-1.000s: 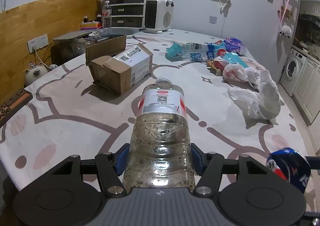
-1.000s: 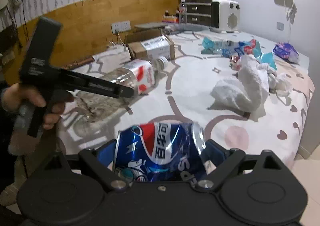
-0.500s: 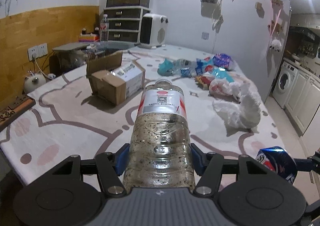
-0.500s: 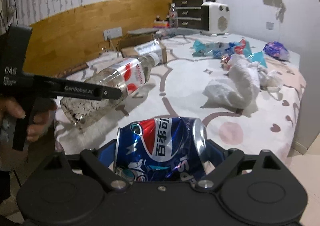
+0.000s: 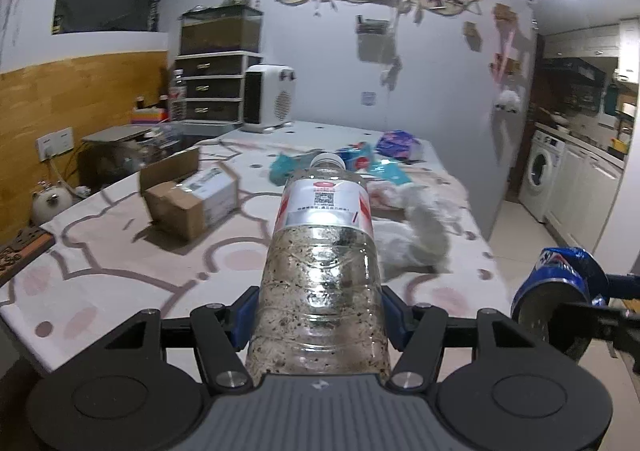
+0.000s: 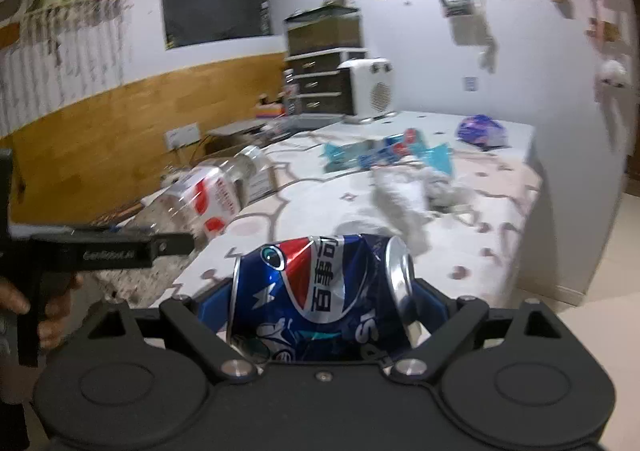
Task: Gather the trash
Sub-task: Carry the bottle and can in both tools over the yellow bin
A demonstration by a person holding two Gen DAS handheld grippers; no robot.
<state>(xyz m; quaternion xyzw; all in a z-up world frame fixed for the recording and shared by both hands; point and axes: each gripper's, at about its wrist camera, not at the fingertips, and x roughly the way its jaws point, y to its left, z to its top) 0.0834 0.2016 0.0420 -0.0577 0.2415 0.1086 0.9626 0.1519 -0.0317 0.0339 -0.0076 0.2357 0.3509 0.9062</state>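
Note:
My left gripper (image 5: 318, 311) is shut on a clear plastic bottle (image 5: 320, 251) with a red and white label, held lengthwise with its cap pointing away, off the near edge of the table. The bottle also shows in the right wrist view (image 6: 200, 199). My right gripper (image 6: 320, 311) is shut on a crushed blue Pepsi can (image 6: 320, 291), held sideways; the can also shows at the right of the left wrist view (image 5: 556, 283). More trash lies on the table: crumpled white paper (image 5: 416, 235), blue wrappers (image 6: 384, 155) and a purple bag (image 6: 482, 131).
A table with a pink patterned cloth (image 5: 120, 251) lies ahead. An open cardboard box (image 5: 192, 195) stands on its left part. A white heater (image 5: 266, 99) and dark drawers (image 5: 212, 87) stand at the far end. A washing machine (image 5: 540, 175) is at the right.
Both grippers have pulled back and risen from the table with their loads; the table now looks farther and lower, and more wall shows. The grips have not changed.

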